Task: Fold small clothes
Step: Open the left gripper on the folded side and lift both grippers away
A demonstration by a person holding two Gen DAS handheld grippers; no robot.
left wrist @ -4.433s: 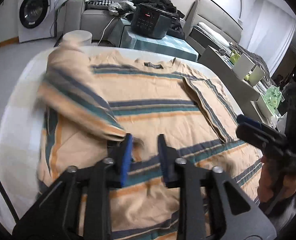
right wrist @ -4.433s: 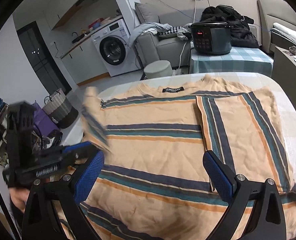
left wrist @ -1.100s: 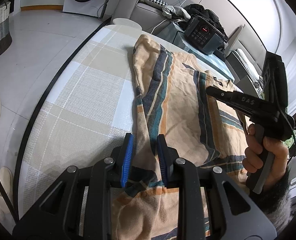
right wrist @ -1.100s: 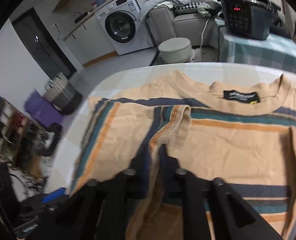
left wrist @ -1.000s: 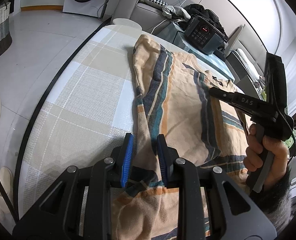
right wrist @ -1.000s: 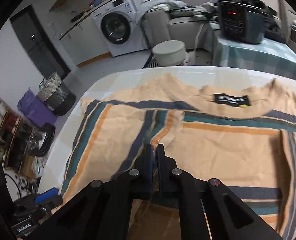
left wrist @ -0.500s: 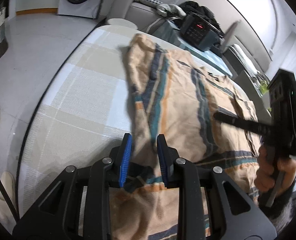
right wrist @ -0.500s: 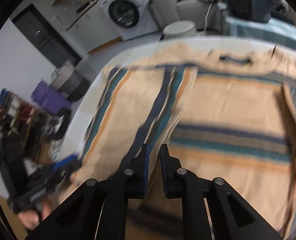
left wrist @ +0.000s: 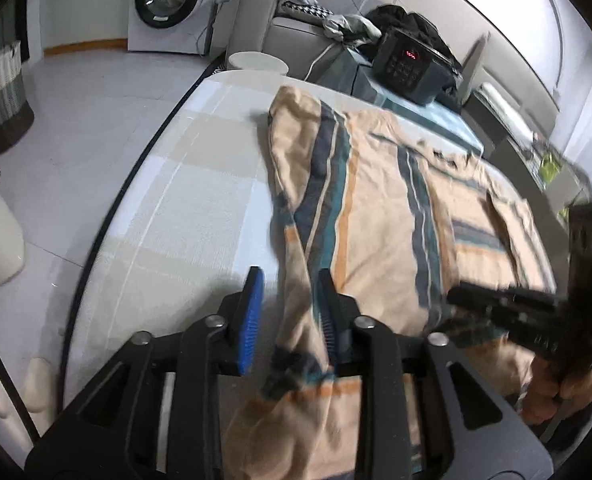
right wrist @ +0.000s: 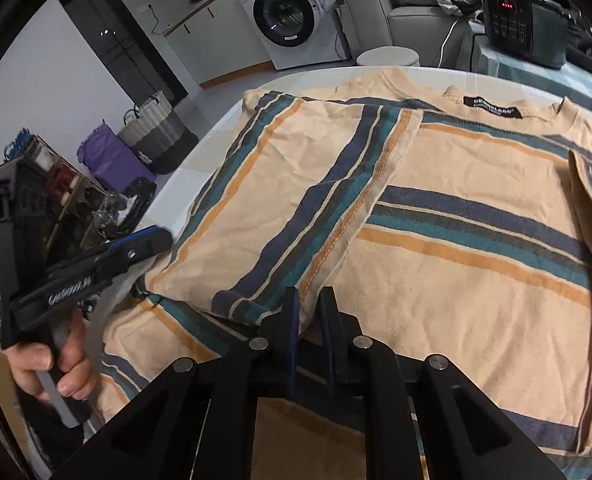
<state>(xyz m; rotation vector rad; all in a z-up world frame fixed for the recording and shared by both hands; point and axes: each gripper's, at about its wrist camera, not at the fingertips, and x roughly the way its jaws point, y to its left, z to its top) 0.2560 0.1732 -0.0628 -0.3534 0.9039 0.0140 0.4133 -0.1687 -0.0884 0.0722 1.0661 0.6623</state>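
- Right claw [right wrist: 307, 322]: jaws nearly shut, pinching the near corner of the turned-in side panel [right wrist: 292, 204], probably to pin the new fold flat.
- Left claw [left wrist: 288, 316]: jaws opening; the shirt's folded left edge runs between them, apparently being let go, the pads no longer pressing.
- Striped shirt [right wrist: 476, 240]: spread on the checked worktop [left wrist: 168, 208], collar label at the far edge, both sides turned inward.
- Beyond: washing machine [right wrist: 284, 16], sofa.

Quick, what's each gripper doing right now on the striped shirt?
Left gripper: jaws opening, the striped shirt edge lies loose between them, pads apart.
Right gripper: nearly closed, pinching the corner of the folded-over shirt panel.
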